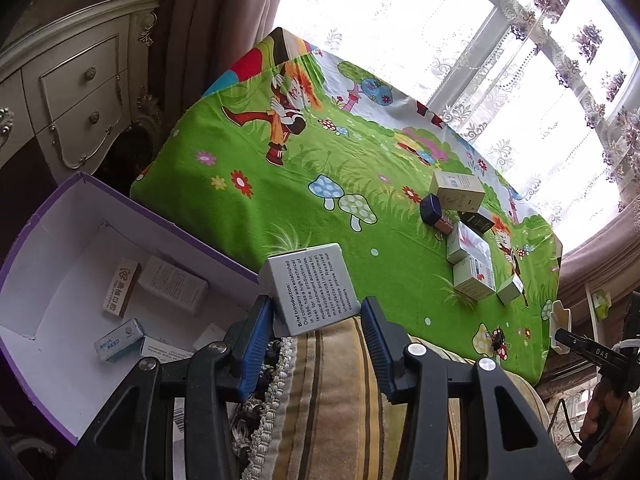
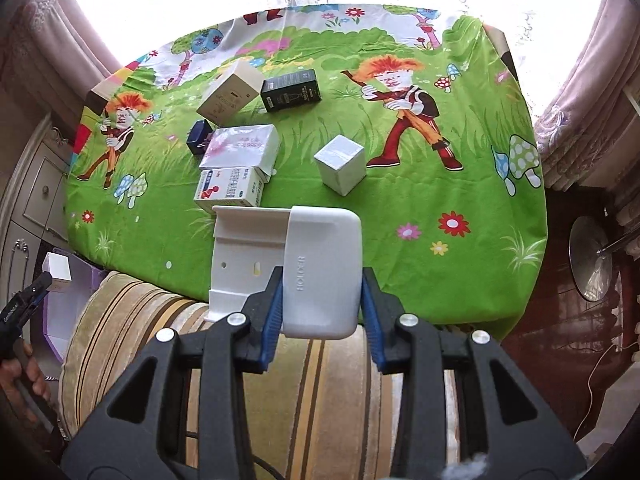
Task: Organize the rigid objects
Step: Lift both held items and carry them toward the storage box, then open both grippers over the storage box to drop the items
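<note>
My left gripper (image 1: 316, 316) is shut on a grey box with black printed text (image 1: 312, 288), held above the striped cushion beside the purple-rimmed storage box (image 1: 68, 248). That box holds several small cartons (image 1: 174, 284). My right gripper (image 2: 322, 304) is shut on a white plastic holder (image 2: 320, 268) marked HOLDER, held over the near edge of the table (image 2: 460, 280). On the green cartoon cloth lie several boxes: a beige box (image 2: 230, 94), a black box (image 2: 291, 90), a white cube (image 2: 341, 163), a pink-white box (image 2: 240, 146) and a medicine carton (image 2: 228, 189).
A striped cushion (image 2: 320, 392) lies below both grippers. A white dresser (image 1: 76, 100) stands left of the table. Curtains and a bright window are behind the table. A small dark blue box (image 2: 199, 136) sits by the pile.
</note>
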Motion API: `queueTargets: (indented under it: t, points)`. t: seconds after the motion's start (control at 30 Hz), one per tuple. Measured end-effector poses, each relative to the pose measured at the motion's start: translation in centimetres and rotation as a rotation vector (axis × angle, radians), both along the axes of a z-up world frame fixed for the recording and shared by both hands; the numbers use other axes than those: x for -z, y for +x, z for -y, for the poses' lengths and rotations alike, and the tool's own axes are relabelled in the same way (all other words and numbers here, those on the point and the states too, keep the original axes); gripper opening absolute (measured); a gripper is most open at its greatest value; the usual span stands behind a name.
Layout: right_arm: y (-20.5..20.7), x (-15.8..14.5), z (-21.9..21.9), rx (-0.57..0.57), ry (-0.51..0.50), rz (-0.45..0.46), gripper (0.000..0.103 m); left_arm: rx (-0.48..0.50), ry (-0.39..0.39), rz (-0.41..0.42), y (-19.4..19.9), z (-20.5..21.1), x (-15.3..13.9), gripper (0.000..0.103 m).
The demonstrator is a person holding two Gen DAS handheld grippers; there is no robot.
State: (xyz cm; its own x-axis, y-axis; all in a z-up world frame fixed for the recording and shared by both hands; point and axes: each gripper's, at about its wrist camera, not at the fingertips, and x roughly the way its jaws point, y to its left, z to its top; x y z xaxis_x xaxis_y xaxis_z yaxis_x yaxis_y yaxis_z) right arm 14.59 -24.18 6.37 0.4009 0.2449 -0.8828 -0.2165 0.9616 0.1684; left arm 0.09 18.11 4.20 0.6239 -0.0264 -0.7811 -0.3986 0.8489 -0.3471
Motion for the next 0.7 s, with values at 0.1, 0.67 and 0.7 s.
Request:
queueTargets:
  t: [0.1,0.67,0.7]
  points:
    - [-0.3,-0.7,-4.7,-0.105,0.040,0.006,0.040,-0.055,0.006,-0.011,-1.3,-2.1,0.3,0.047]
    - [-10.4,1.3,-32.0,-0.737,0.039,-0.062,0.040,-0.275,0.020,-0.106,-8.4,-10.4,3.4,0.047]
    - [-11.1,1.6,-33.0,-0.761,0.030,-0.066,0.040,-0.283,0.016,-0.111,-8.8,-10.7,3.7,0.047]
